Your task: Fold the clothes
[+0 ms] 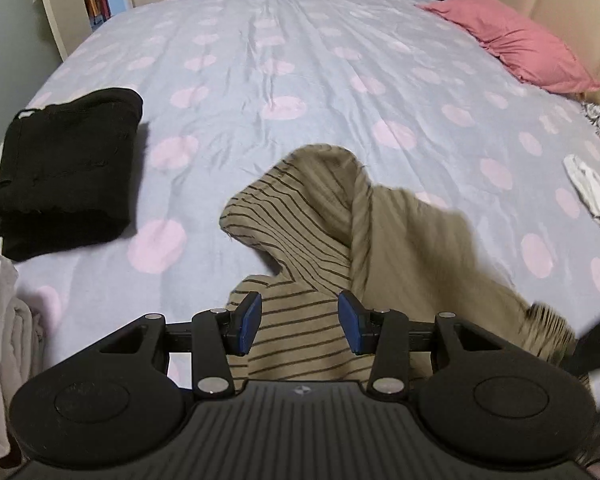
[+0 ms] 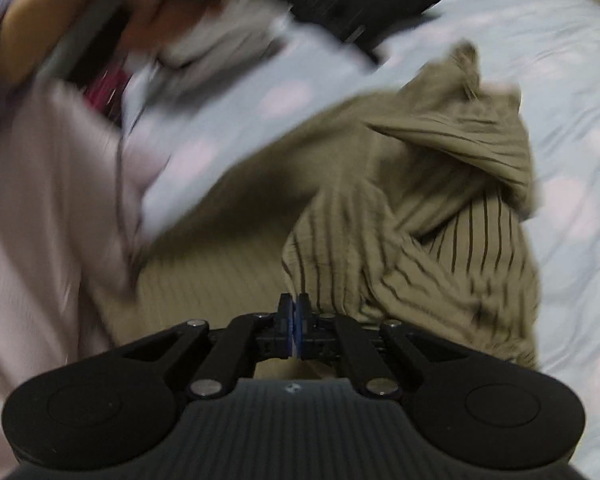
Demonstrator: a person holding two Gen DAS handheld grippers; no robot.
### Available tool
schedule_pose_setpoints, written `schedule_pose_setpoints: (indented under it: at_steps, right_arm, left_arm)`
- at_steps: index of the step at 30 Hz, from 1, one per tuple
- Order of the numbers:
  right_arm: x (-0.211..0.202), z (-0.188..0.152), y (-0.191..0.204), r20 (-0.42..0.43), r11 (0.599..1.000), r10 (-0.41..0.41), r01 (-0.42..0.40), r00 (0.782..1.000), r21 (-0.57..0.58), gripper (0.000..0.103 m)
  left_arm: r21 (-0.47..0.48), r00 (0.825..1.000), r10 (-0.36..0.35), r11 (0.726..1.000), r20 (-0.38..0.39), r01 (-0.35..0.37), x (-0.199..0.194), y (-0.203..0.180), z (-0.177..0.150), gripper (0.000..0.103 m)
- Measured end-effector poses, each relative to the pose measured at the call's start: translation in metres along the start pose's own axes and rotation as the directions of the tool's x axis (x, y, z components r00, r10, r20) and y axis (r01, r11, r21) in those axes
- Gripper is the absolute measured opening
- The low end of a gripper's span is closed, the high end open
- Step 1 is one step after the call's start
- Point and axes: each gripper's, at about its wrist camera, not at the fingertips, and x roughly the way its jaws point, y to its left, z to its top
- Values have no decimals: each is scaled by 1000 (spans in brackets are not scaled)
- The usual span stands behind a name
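I judge I am mid-handling the striped tan garment, crumpled on the dotted bedspread: my left gripper gapes above it, my right gripper is pressed together, cloth between unclear, and spreading it flat seems next.

A tan garment with thin dark stripes lies near the front edge of a pale blue bedsheet dotted with pink circles. A folded black garment sits at the left edge, a dusty-pink pillow at the far right corner.
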Motion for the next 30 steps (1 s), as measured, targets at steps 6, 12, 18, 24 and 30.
schedule_pose_setpoints:
  at_steps: [6, 12, 18, 24, 30]
  right_arm:
    - [-4, -37, 10, -79, 999, -22, 19, 997, -28, 8]
    - [-55, -49, -5, 51, 991, -112, 107, 992, 80, 37]
    - [-81, -62, -41, 97, 941, -276, 249, 956, 228, 38]
    - [-69, -56, -73, 109, 904, -222, 163, 969, 395, 38]
    - [-59, -53, -88, 141, 861, -164, 72, 976, 503, 9]
  left_arm:
    - [24, 997, -72, 997, 11, 71, -2, -8, -6, 44]
    - [149, 987, -157, 977, 27, 151, -2, -44, -13, 52]
    - [289, 993, -114, 951, -3, 110, 18, -86, -25, 52]
    - [337, 997, -42, 939, -64, 61, 42, -101, -32, 52]
    - [359, 993, 5, 932, -115, 37, 62, -105, -36, 44]
